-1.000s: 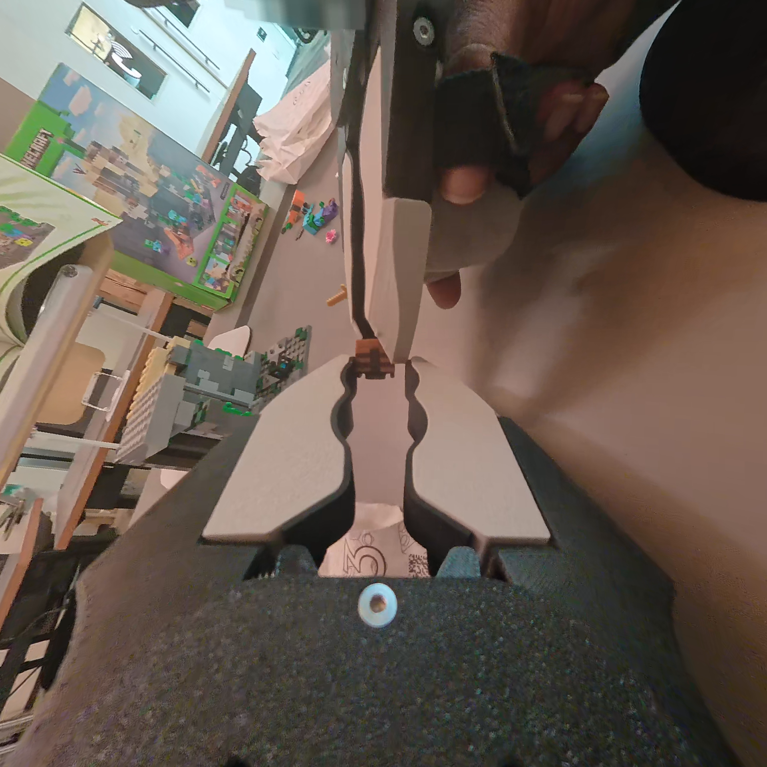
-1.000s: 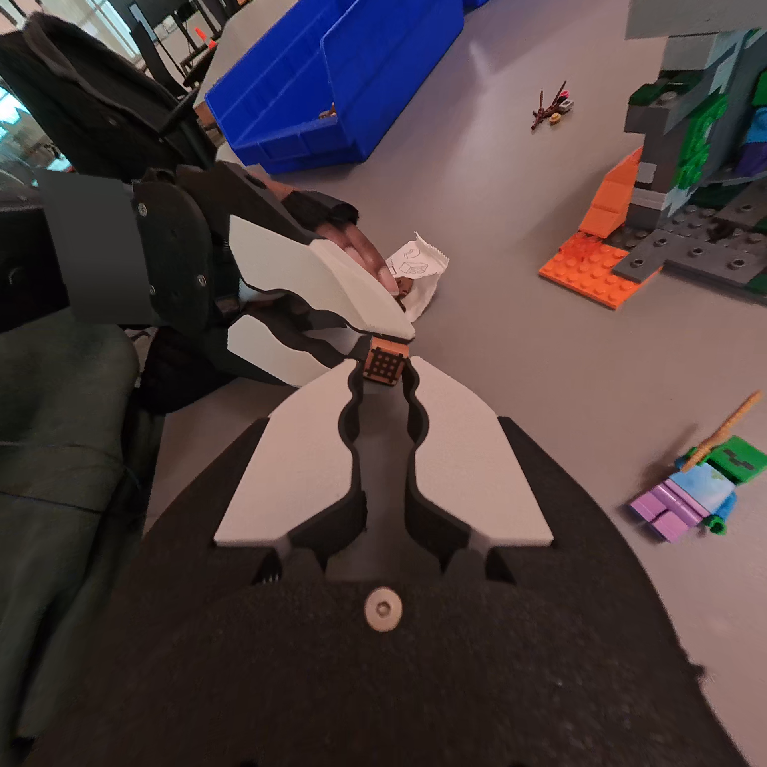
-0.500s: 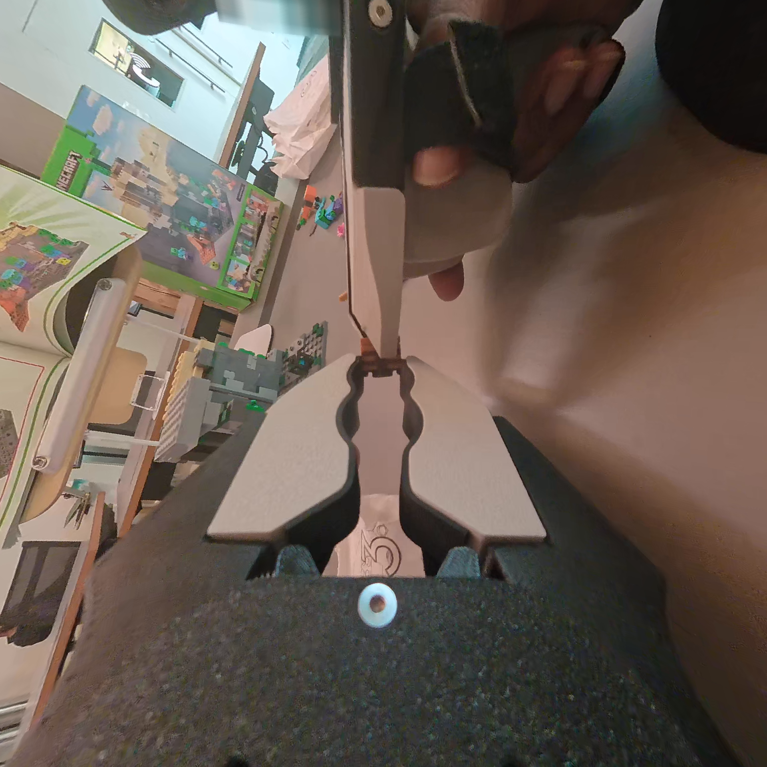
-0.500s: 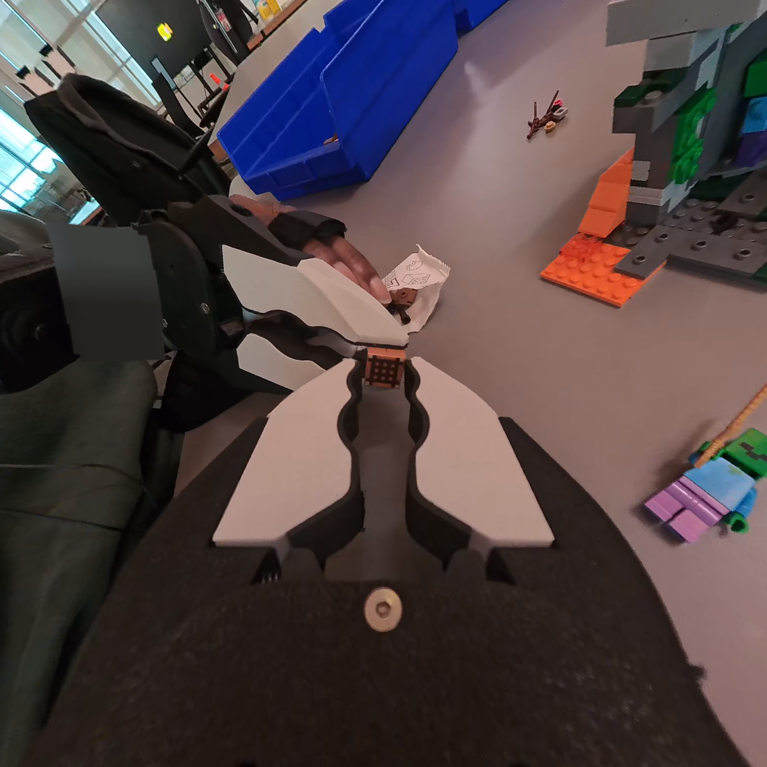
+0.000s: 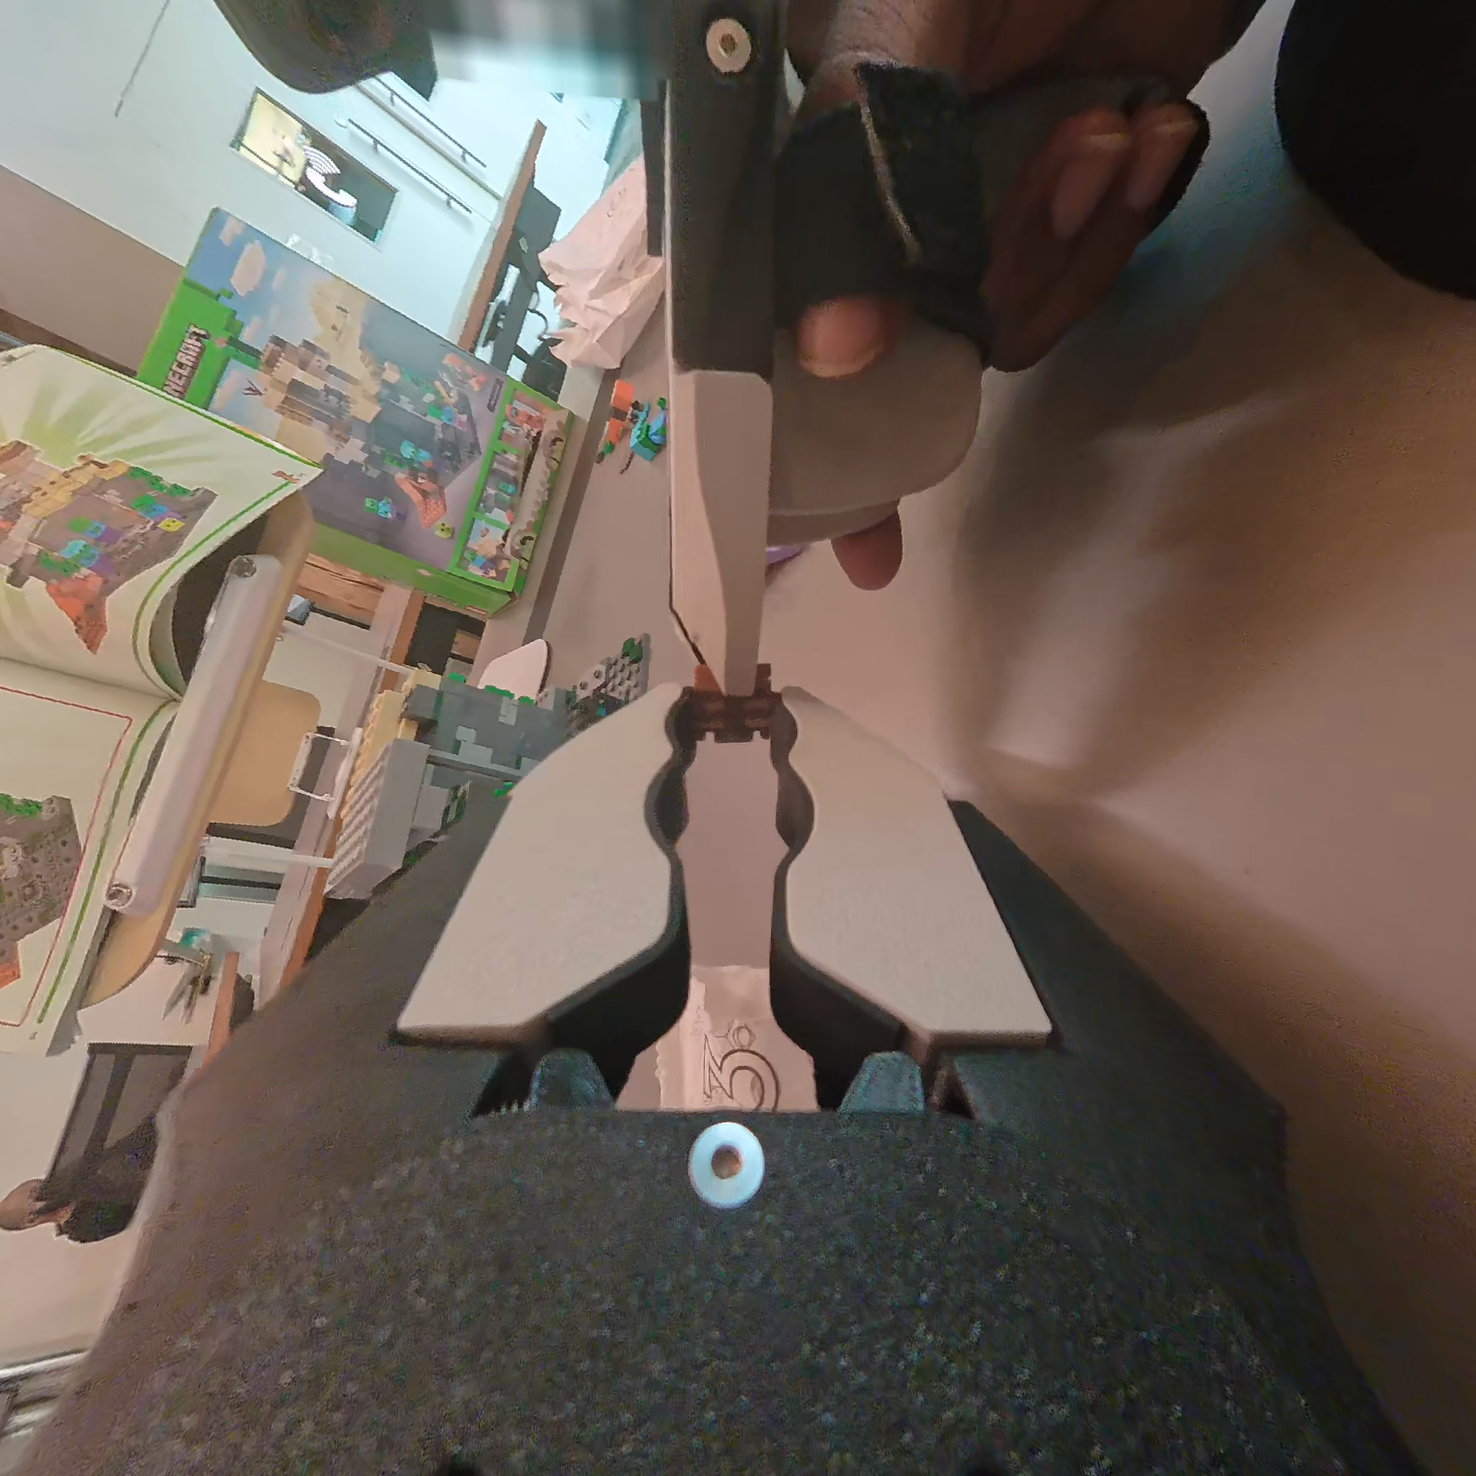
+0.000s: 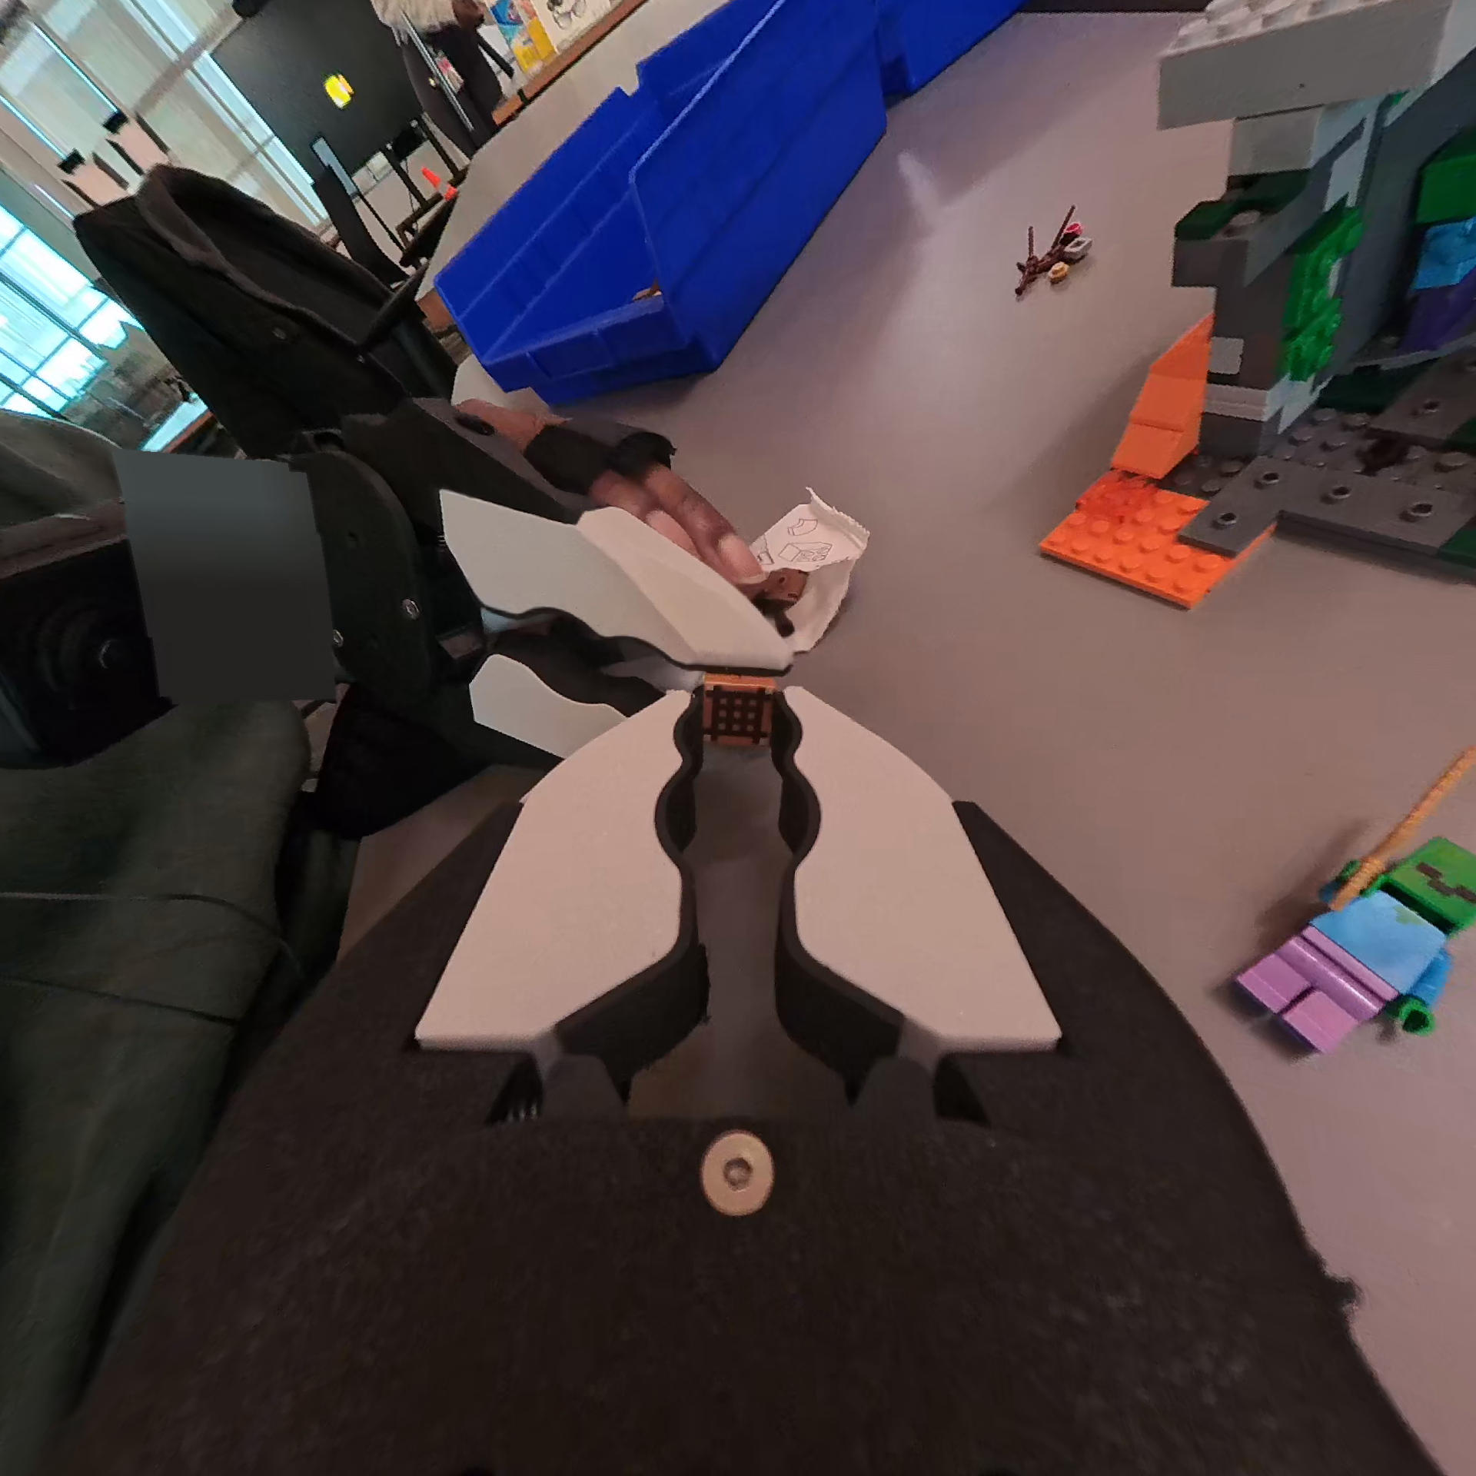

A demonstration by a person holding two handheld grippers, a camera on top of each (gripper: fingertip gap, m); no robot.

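Both grippers meet over a grey table (image 6: pixel 998 719), each pinching the same small brown brick from a different side.

Right gripper (image 6: pixel 736 707): its 2 white fingers (image 6: pixel 902 902) close on the small brown brick (image 6: pixel 735 716), whose dark grid-patterned face points back toward the camera. The brick sits at the very fingertips, clear of the table.

Left gripper (image 5: pixel 725 703): its 2 fingers (image 5: pixel 575 886) pinch the same brick (image 5: pixel 731 713) at their tips. In the right wrist view this gripper (image 6: pixel 751 667) comes in from the left, its upper finger lying across the top of the brick, and a hand in a black fingerless glove (image 6: pixel 663 503) holds it.

In the left wrist view the right gripper (image 5: pixel 723 639) comes down from above as a narrow wedge touching the brick, with a gloved hand (image 5: pixel 918 263) on its body.

Surroundings, right wrist view: an opened white paper bag (image 6: pixel 807 559) lies just behind the meeting point. A grey, green and orange brick building (image 6: pixel 1318 383) stands at the far right. A small toy figure with purple legs and a green head (image 6: pixel 1358 950) lies near the right edge. 1 blue bin (image 6: pixel 703 240) sits well behind, and a tiny dark twig-like piece (image 6: pixel 1046 259) lies between bin and building.

Left wrist view: a green toy box (image 5: pixel 351 415) stands on the table; an open instruction booklet (image 5: pixel 96 511) is at the left.
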